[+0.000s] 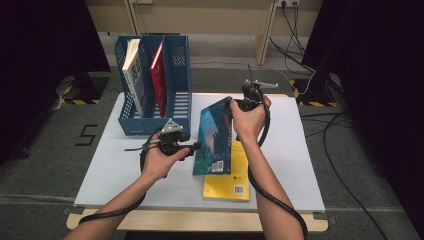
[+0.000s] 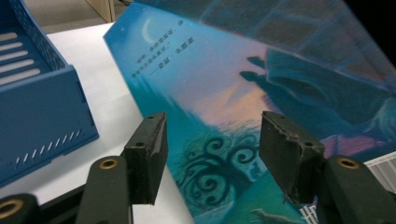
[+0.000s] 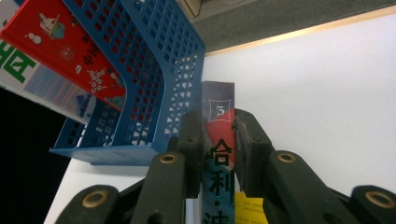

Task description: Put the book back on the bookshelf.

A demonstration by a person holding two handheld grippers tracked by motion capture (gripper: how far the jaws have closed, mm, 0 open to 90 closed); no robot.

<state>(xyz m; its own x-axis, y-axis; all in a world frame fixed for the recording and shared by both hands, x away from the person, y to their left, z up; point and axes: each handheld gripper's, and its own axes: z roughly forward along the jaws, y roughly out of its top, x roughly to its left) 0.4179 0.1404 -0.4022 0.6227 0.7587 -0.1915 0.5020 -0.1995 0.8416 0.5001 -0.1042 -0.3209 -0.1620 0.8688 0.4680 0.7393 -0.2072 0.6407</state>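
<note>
A teal picture-cover book [image 1: 215, 135] stands tilted on its lower edge on the white table [image 1: 295, 150]. My right gripper [image 1: 229, 103] is shut on the top of its spine [image 3: 218, 100]; both pads [image 3: 243, 135] press the spine's sides, with my right gripper [image 3: 218, 128] looking along it. My left gripper [image 1: 197, 146] is open just left of the book's cover. In the left gripper view the cover [image 2: 261, 79] lies behind the parted jaws of my left gripper [image 2: 212, 149], nothing between them. A yellow book [image 1: 227, 182] lies flat under the teal one's lower end.
A blue three-slot file rack [image 1: 177, 70] stands at the table's back left, holding a white-and-green book [image 1: 132, 75] and a red book [image 1: 158, 75]; its right slot holds nothing. The rack's mesh wall [image 3: 154, 70] is close to the held spine. Bare table lies to the right.
</note>
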